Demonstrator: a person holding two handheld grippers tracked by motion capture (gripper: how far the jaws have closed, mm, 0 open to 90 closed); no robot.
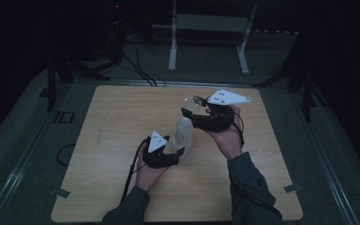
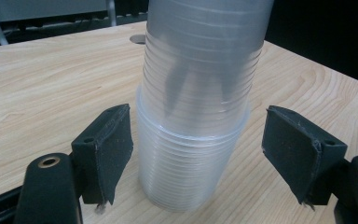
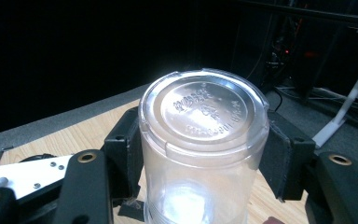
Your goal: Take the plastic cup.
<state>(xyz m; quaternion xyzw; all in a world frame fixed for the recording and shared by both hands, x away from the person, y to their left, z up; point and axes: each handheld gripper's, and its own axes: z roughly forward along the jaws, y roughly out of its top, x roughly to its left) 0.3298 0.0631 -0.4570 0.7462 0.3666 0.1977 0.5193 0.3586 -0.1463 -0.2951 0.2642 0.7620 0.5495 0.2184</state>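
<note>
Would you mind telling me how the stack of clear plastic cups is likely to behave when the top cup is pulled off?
The stack of clear plastic cups stands tall, upside down on the table, so it may tip. Its thin ribbed walls probably flex under the pads. The right gripper clamps the top cup; the left gripper stands open around the lower cups, so they might lift along.

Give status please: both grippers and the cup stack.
Right gripper shut on top cup. Left gripper open around cup stack, upside down on table. Nothing in the way.
</note>
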